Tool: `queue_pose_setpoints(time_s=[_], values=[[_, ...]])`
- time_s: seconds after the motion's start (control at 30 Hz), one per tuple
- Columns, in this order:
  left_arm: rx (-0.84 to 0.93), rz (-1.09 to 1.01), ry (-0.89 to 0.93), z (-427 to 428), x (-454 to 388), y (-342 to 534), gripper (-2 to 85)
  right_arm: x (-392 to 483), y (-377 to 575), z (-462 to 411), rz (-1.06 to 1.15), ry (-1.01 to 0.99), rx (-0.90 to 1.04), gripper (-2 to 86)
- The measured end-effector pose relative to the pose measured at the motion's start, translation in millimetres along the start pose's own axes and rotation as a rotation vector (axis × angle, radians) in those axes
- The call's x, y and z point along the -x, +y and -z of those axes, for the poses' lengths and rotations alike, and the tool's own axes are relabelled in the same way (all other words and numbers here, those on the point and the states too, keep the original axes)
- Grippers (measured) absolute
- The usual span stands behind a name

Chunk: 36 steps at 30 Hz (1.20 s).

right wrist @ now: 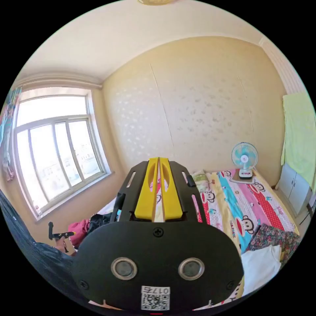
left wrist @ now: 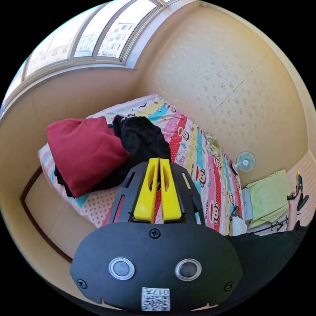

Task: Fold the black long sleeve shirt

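On the patterned bed (left wrist: 210, 171), the black long sleeve shirt (left wrist: 141, 138) lies crumpled beside a red garment (left wrist: 85, 148) — untouched. Both grippers hang above it — the left gripper (left wrist: 159, 161) and right gripper (right wrist: 159, 161) with jaws pressed together, holding nothing.

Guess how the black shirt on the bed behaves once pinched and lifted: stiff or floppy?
Probably floppy: the black shirt lies crumpled in soft folds on the bed. It may drag the red garment, which overlaps it. Likely light, so one pinch should lift only a bunch while the rest hangs.
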<state>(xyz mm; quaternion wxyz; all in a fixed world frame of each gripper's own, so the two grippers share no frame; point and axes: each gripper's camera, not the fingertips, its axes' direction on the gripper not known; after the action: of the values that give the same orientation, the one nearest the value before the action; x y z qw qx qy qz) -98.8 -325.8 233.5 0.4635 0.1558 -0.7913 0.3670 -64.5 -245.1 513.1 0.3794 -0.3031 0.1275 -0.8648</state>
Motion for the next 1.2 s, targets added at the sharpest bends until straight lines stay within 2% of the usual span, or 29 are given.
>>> queue_pose_setpoints(time_s=[0.13, 0.3, 0.43, 0.5, 0.57, 0.6, 0.67, 0.73, 0.83, 0.9, 0.93, 0.97, 1.03, 1.2], values=[[0.014, -0.093, 0.041, -51.9, -32.7, -63.7, 3.1, 48.1, 9.8, 88.2, 0.201, 0.061, -0.183, 0.7], [0.119, -0.137, 0.048, -154.6, -61.4, -146.0, 10.3, 71.9, 22.2, 167.8, 0.202, 0.146, -0.048, 1.6], [0.177, -0.038, 0.014, -250.5, -60.7, -217.3, 14.3, 95.2, 41.6, 238.9, 0.15, 0.251, -0.023, 2.0], [0.267, 0.041, -0.053, -300.6, -56.1, -238.5, 15.2, 109.2, 47.6, 265.3, 0.155, 0.328, -0.014, 2.1], [0.509, 0.197, -0.163, -386.7, -39.3, -242.5, 15.5, 120.8, 52.1, 288.3, 0.155, 0.397, -0.003, 2.1], [0.552, 0.227, -0.174, -404.2, -35.2, -238.5, 15.4, 125.6, 54.4, 301.3, 0.142, 0.433, 0.003, 2.1], [0.521, 0.272, -0.263, -423.6, -36.9, -226.3, 11.9, 128.2, 57.9, 318.4, 0.105, 0.47, 0.0, 2.0], [0.48, 0.255, -0.249, -421.5, -44.1, -219.1, 9.2, 124.9, 62.6, 336.5, 0.036, 0.465, -0.027, 1.7], [0.391, 0.223, -0.087, -387.8, -38.7, -194.7, 4.6, 117.5, 67.7, 347.9, -0.009, 0.387, -0.076, 1.1], [0.322, 0.219, 0.113, -351.5, -22.9, -172.2, 4.3, 112.3, 68.1, 348.1, -0.012, 0.341, -0.085, 0.9], [0.283, 0.192, 0.292, -326.0, -12.5, -157.9, 4.2, 108.3, 67.4, 346.0, -0.004, 0.309, -0.08, 0.8], [0.257, 0.142, 0.468, -298.2, -4.2, -145.2, 4.1, 106.2, 67.0, 344.5, 0.003, 0.291, -0.076, 0.8], [0.222, 0.036, 0.634, -250.1, 1.6, -132.1, 4.1, 96.8, 65.8, 336.3, 0.04, 0.206, -0.063, 1.0], [0.037, -0.292, 0.919, -111.5, -3.9, -138.1, 3.5, 65.3, 65.6, 305.2, 0.106, -0.08, -0.022, 2.2]])
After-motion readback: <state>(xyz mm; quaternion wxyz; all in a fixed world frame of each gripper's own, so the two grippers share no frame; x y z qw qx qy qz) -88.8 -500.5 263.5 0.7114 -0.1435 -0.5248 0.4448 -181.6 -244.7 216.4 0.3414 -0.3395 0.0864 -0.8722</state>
